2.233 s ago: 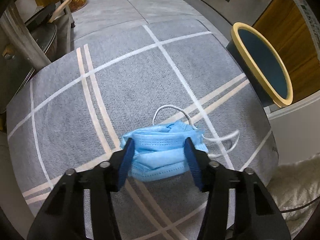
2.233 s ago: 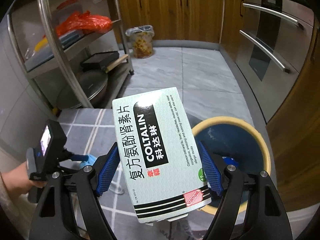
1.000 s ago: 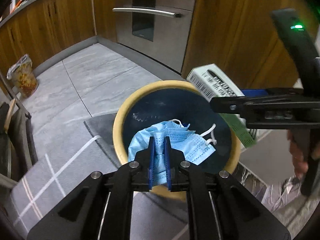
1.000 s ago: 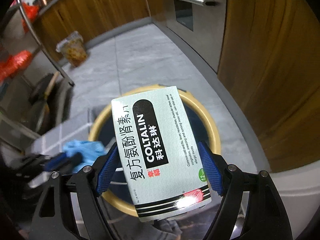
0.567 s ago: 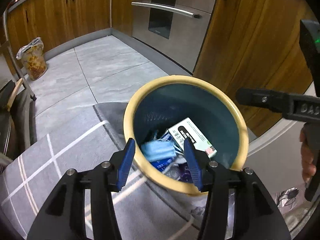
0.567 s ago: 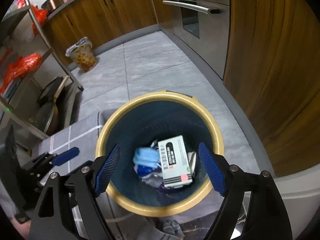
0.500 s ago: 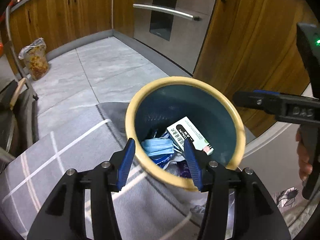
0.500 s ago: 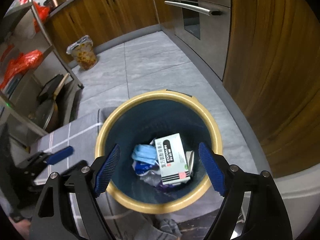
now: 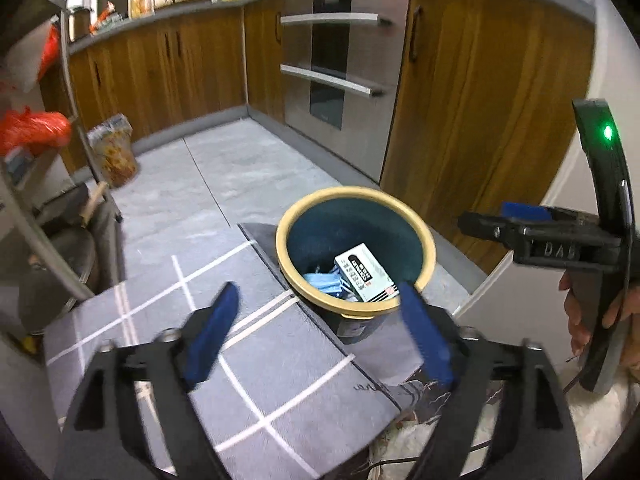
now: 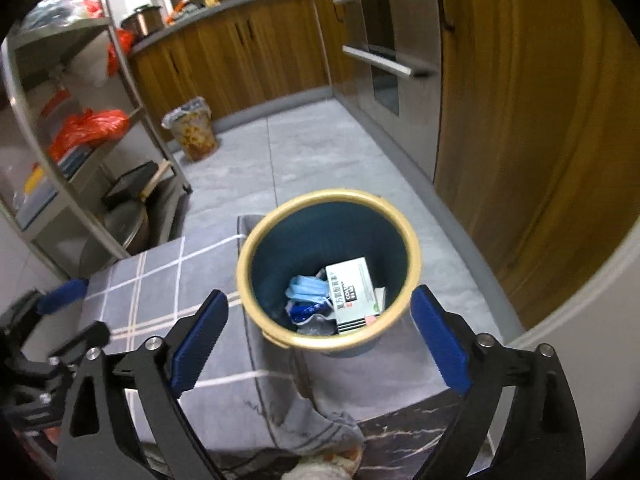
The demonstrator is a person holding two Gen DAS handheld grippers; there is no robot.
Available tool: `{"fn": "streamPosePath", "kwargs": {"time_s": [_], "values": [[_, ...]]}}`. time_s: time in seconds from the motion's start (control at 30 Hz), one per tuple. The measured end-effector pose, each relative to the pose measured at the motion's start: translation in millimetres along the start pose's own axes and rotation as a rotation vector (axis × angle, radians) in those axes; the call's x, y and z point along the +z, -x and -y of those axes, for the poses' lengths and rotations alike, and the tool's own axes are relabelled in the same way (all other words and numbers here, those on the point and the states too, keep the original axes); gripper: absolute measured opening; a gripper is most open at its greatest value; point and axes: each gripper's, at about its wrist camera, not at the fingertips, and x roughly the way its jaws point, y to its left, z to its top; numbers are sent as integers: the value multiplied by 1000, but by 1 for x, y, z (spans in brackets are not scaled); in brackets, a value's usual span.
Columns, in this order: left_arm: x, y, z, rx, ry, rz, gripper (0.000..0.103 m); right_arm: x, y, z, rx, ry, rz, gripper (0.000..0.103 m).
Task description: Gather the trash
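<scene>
Your left gripper point(image 9: 316, 334) is wide w/ nothing between the blue pads; its jaws have just been opening. Your right gripper point(image 10: 318, 334) is just as wide and empty, jaws also opening a bit more. Both point down toward the trash bin point(image 10: 280, 334), which sits ahead and below, past the fingertips in both wrist views. In the right view the bin is centred between the pads; in the left view it lies ahead and slightly right, so the right gripper looks the nearer one.

Inside the bin: the blue face mask point(image 10: 306, 290) on the left, the medicine box point(image 10: 352, 290) just beside it on the right, long axis running near-to-far. Both rest on other scraps at the bottom.

Vs a second ago: you had the mask pinched in the left and the box clamped in the right, over the rim. Now both are dropped in, and the bin looks smaller and farther off. No more trash shows on the grey checked rug point(image 9: 256, 380), so that next pick isn't in view.
</scene>
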Motion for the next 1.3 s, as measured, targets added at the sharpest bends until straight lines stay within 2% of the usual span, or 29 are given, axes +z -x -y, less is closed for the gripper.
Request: {"fn": "streamPosePath", "kwargs": {"time_s": [0.1, 0.37, 0.5, 0.87, 1.1, 1.3], "values": [[-6, 29, 8, 16, 0, 52, 98, -15, 22, -2, -17, 13, 31, 96], [-21, 74, 19, 52, 19, 148, 97, -34, 65, 9, -38, -33, 150, 98], [-26, 88, 25, 73, 10, 213, 97, -38, 73, 4, -48, -9, 184, 98], [-36, 92, 21, 75, 40, 223, 97, -44, 82, -31, -64, 131, 243, 98], [-39, 98, 24, 90, 14, 253, 97, -48, 77, -51, -86, 216, 239, 98], [-39, 101, 26, 76, 14, 266, 97, -52, 77, -54, -97, 230, 238, 98]]}}
